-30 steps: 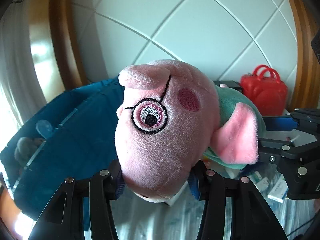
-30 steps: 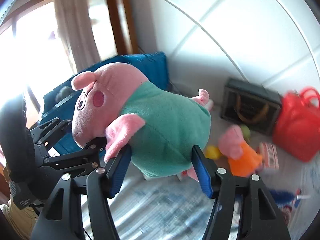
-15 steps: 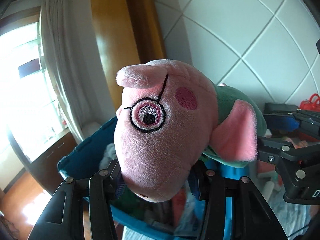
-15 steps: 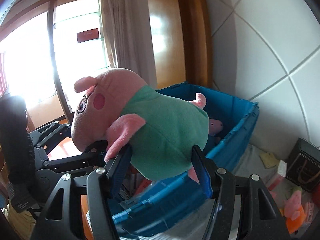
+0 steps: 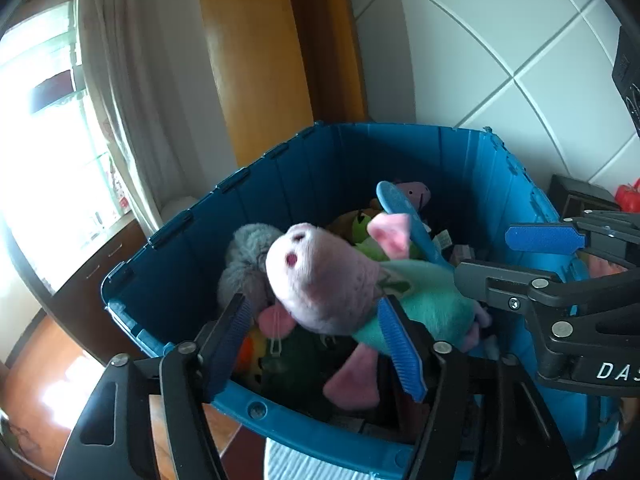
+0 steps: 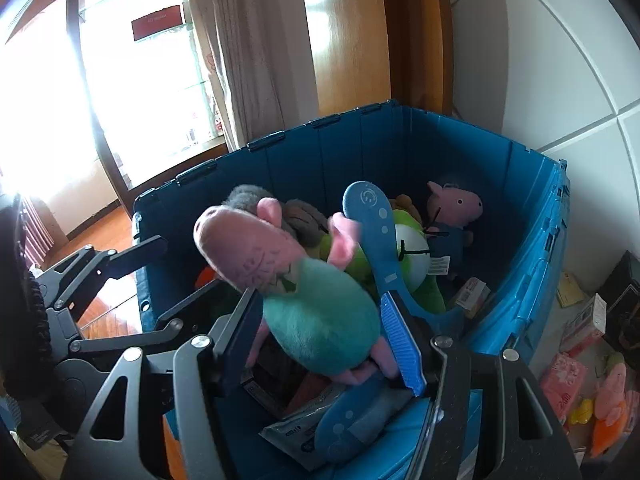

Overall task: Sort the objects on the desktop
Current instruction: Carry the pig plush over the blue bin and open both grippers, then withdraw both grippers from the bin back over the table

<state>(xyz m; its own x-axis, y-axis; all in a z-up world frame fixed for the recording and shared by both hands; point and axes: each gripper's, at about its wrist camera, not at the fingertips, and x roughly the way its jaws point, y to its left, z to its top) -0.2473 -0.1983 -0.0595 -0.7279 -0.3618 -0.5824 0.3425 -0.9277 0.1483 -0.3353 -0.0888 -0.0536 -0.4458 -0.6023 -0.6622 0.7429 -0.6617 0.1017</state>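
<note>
Hovering over the blue bin (image 5: pixel 304 168), we see the pig plush (image 5: pixel 332 280) between both released jaws, head toward ten o'clock.

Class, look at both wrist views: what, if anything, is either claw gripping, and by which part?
Nothing appears held. The pig plush, motion-blurred, sits loose between the open fingers of the left claw and right claw, above the blue bin.
</note>
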